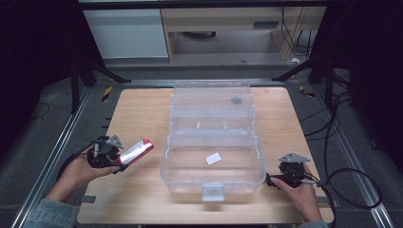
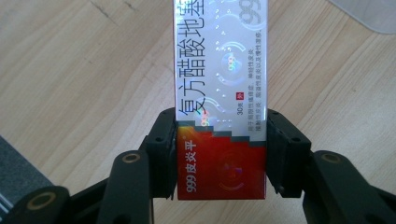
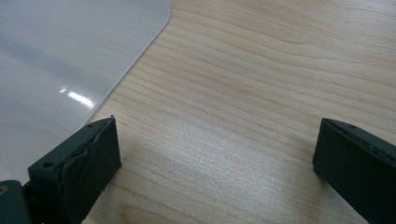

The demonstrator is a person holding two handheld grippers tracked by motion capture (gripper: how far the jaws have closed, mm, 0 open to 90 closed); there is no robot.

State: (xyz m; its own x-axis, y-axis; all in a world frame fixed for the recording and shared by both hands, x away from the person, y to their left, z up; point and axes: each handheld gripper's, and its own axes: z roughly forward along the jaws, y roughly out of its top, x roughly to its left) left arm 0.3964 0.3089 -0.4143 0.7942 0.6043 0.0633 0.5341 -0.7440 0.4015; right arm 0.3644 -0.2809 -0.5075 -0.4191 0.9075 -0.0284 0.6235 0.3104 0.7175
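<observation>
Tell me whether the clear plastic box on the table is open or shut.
Open. The clear plastic box has its lid swung back behind it and its tiers spread, so a white slip shows on its floor.

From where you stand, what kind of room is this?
Probably a lab recording station, not a home. A wooden table stands inside a dark metal frame, cables trail across the grey floor, and a person holds a hand-held tool in each hand: the left tool grips a medicine box beside a clear plastic case.

Left tongs [image 1: 124, 160] clamped, right tongs [image 3: 217, 158] apparently wide open
</observation>
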